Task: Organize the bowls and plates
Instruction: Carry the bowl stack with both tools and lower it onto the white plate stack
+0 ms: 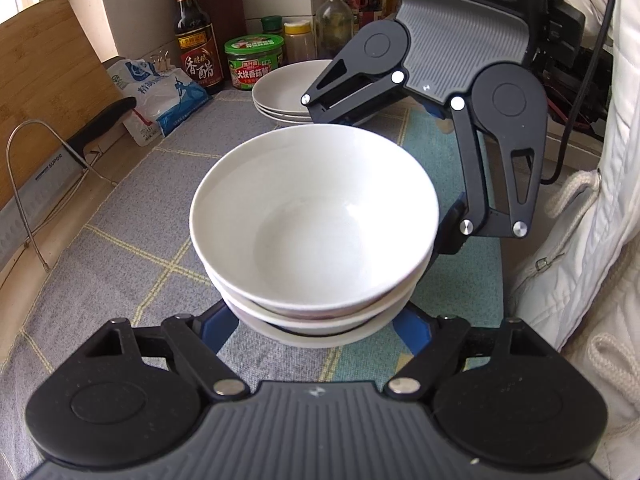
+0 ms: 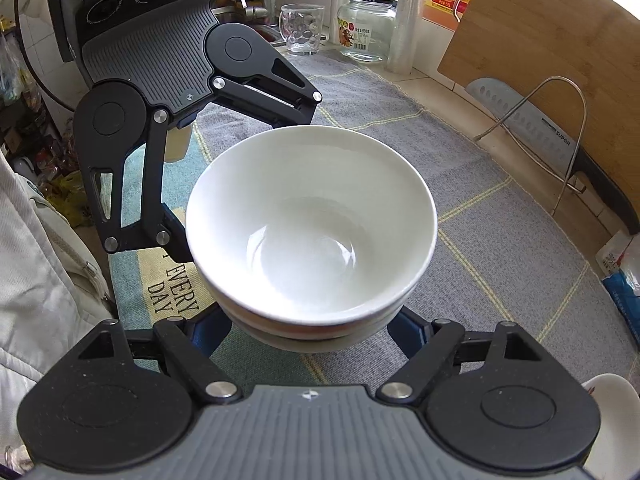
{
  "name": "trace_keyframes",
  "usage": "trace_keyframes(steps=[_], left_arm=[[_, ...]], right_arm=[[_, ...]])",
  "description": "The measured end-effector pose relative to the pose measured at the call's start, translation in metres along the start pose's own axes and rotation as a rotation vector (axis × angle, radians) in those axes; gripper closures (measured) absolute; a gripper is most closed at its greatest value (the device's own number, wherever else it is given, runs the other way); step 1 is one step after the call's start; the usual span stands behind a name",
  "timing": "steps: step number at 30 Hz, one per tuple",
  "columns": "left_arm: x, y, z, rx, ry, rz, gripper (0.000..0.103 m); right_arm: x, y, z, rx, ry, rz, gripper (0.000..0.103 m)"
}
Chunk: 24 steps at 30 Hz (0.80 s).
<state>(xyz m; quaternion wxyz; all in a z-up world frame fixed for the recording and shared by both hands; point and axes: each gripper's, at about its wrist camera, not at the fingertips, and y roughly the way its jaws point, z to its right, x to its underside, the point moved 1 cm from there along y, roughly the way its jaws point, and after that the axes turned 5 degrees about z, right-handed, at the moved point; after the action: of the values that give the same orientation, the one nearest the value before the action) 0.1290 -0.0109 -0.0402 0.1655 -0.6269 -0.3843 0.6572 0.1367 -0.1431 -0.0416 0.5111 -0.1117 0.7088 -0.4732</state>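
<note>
We hold the bowls [image 1: 316, 232] mid-desk [image 1: 100, 264] between both wide-open tongs, left [image 1: 316, 332] and right [image 2: 316, 332]; plates [image 1: 280, 92] sit at 12 o'clock. We judge: squeeze evenly, lift level.

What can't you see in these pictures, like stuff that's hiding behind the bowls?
- Left gripper fingertips: left wrist view, hidden under the stack of bowls, so contact is unclear.
- Right gripper fingertips: right wrist view, likewise hidden.
- Bowl count: lower bowls show only rims.
- Stack of plates: left wrist view, right side covered by the other gripper.
- White dish: right wrist view, cut off by the edge.
</note>
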Motion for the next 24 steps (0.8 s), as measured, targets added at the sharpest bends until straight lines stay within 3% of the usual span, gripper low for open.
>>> trace_keyframes(steps=[11, 24], left_arm=[[-0.061, 0.037, 0.008, -0.030, 0.061, 0.059, 0.020], [-0.130, 0.113, 0.021, 0.012, 0.149, 0.115, 0.020]], right_arm=[[0.026, -0.057, 0.040, 0.086, -0.027, 0.006, 0.015], [0.079, -0.115, 0.109, 0.190, 0.017, -0.013, 0.015]])
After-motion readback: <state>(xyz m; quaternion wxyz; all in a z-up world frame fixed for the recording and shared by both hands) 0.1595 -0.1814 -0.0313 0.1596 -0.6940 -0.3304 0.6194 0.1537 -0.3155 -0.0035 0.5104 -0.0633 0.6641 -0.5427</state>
